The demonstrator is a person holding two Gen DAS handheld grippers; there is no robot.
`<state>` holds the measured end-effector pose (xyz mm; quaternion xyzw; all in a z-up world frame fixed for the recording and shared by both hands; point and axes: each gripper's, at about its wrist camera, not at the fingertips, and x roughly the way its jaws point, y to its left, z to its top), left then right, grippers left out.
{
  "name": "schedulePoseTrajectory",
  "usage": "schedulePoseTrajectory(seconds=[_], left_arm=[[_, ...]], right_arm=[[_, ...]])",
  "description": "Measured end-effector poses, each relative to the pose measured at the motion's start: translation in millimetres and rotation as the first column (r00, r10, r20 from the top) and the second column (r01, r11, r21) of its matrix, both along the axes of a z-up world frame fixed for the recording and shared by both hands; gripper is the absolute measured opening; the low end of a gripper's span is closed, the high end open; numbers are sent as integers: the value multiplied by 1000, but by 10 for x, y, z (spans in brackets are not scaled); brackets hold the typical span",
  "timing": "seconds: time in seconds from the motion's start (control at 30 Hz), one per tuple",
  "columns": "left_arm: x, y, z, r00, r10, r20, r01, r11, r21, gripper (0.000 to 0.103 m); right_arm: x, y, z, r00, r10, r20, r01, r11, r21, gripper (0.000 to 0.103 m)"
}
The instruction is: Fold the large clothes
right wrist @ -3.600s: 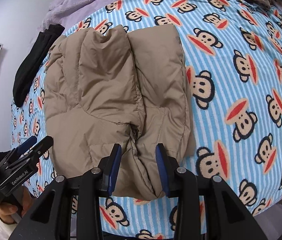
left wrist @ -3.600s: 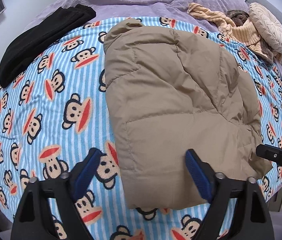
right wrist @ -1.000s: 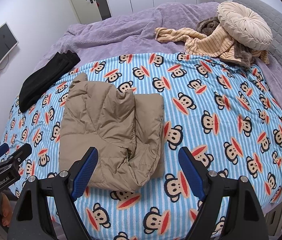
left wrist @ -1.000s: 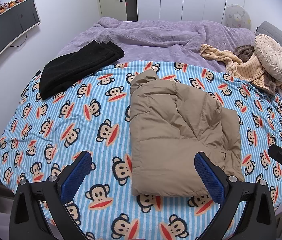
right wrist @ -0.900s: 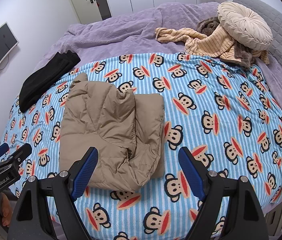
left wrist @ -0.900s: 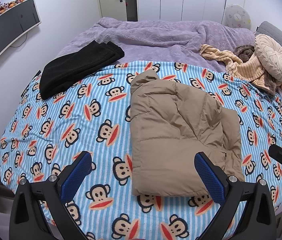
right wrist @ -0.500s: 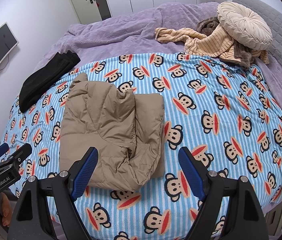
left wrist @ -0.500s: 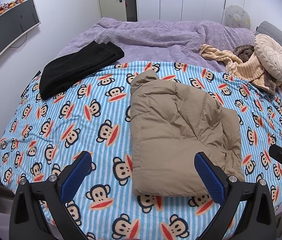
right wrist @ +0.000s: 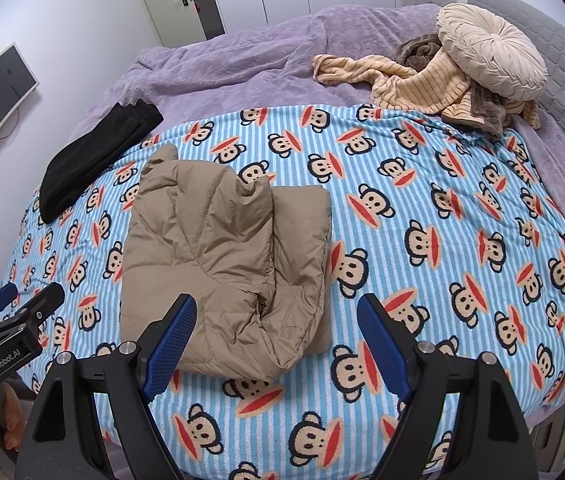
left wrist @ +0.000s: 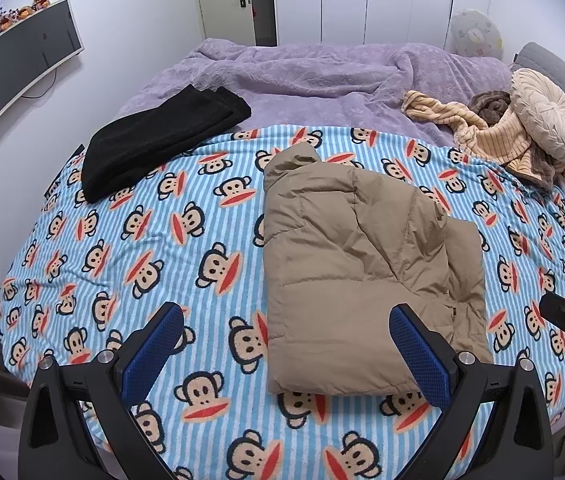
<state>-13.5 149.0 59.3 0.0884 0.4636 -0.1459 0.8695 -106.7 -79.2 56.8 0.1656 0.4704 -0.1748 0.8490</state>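
Note:
A tan puffer jacket [left wrist: 362,272] lies folded into a compact bundle on the blue striped monkey-print blanket [left wrist: 154,248]; it also shows in the right wrist view [right wrist: 226,264]. My left gripper [left wrist: 286,344] is open and empty, held back above the bed's near edge, clear of the jacket. My right gripper [right wrist: 278,344] is open and empty, also held back above the near edge. Each gripper shows at the edge of the other's view.
A folded black garment [left wrist: 162,140] lies at the blanket's far left. A purple duvet [left wrist: 322,76] covers the far bed. A striped beige garment [right wrist: 414,84] and a round cream cushion [right wrist: 490,52] sit by the grey headboard. A monitor [left wrist: 22,56] hangs on the left wall.
Since 3.6 s ago both grippers pulled back from the jacket and the right one opened wide. Over the last second nothing has visibly moved.

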Motion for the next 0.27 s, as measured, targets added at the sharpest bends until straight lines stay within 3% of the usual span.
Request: schedulePoseTrajectory(seconds=[0.27], left_arm=[[19,-40,7,1000,-17,1,17,1000,-3,103]], right_arm=[[7,-15,-4,1000,2,0,-2,1000,0,85]])
